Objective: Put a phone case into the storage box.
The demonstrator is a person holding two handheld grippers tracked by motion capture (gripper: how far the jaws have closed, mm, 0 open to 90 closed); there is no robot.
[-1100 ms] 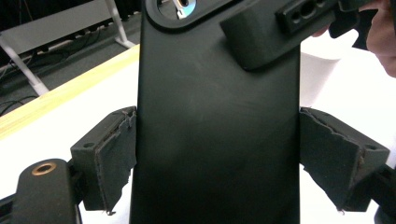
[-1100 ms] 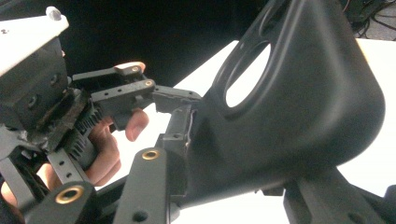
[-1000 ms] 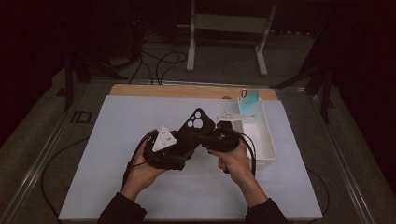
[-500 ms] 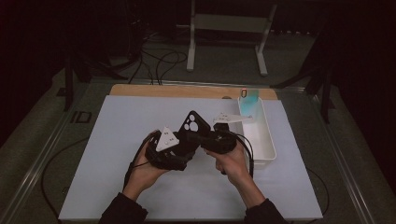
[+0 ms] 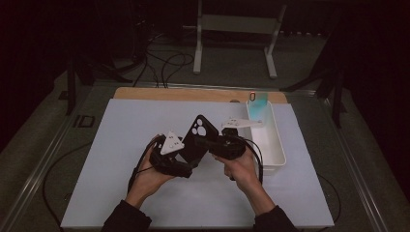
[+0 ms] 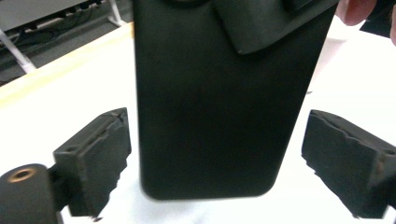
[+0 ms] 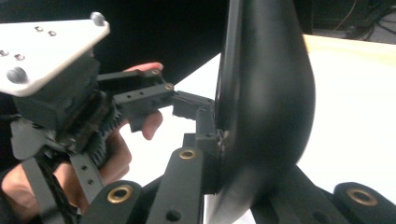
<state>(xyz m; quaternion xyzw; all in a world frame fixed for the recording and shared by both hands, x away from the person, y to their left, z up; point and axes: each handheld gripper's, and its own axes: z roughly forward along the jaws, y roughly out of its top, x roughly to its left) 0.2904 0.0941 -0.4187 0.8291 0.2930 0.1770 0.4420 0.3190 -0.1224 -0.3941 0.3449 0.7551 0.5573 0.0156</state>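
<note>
The black phone case (image 5: 197, 140) stands between the left gripper (image 6: 219, 158)'s parted fingers, untouched; the right gripper (image 7: 219, 140) pinches its edge; light, flexible, likely slippery; better held across its stiffer rim.

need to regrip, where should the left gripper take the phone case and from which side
Take the phone case across its two long edges near the rounded bottom end, coming from below that end. It hangs upright between the left gripper's open jaws, which already flank those straight, parallel edges without touching. The right gripper is shut on the upper part, so the lower half is probably the free one.
</note>
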